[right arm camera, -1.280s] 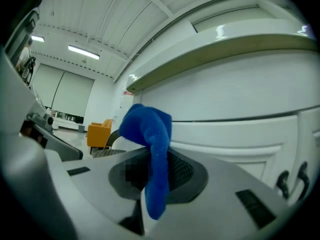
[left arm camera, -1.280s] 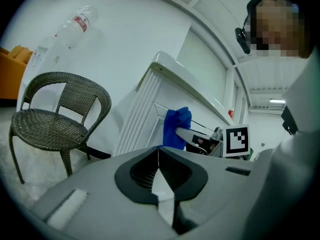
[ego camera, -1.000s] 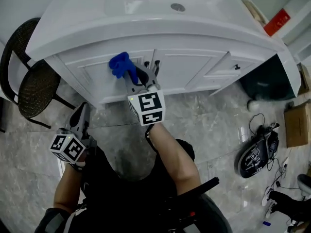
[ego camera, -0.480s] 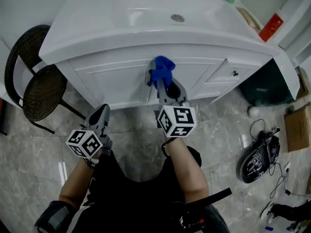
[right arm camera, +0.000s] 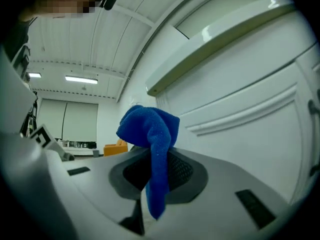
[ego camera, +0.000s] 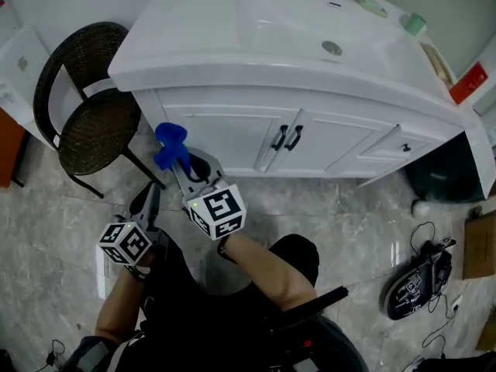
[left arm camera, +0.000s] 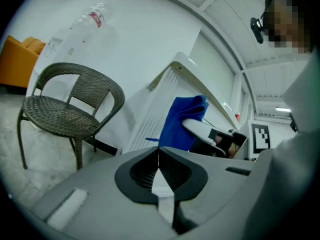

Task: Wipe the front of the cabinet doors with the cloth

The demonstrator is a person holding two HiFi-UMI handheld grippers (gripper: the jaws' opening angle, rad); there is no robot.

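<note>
Wiping pass at the left end of the cabinet doors [ego camera: 232,142]. Shows the right gripper [ego camera: 180,167] clamped on the blue cloth [ego camera: 170,146], with the jaws closed over its hanging tail and the bunched upper part standing free above the fingertips. Places the cloth at about 10 o'clock from the person in the head view, by the outer left edge of the left door. Sets it near the wicker chair [ego camera: 93,122] at 9 o'clock and well apart from the paired door handles [ego camera: 284,137] at 1 o'clock. Cannot settle from the right gripper view whether the cloth touches the panel or only hangs just beside it, the white door rising at 3 o'clock of the cloth. Long axis of the cloth in line with the jaws, running toward 11 o'clock in the head view, free end pointing at the cabinet's left corner. Reads as upright, tail downward, in the right gripper view. Shows the left gripper [ego camera: 146,201] idle at 8 o'clock, jaws pressed together on nothing. Judged as mid-task: no streak or damp mark to separate wiped from unwiped surface, so share done not readable. Probably leaves the right door, toward 1 o'clock.
</note>
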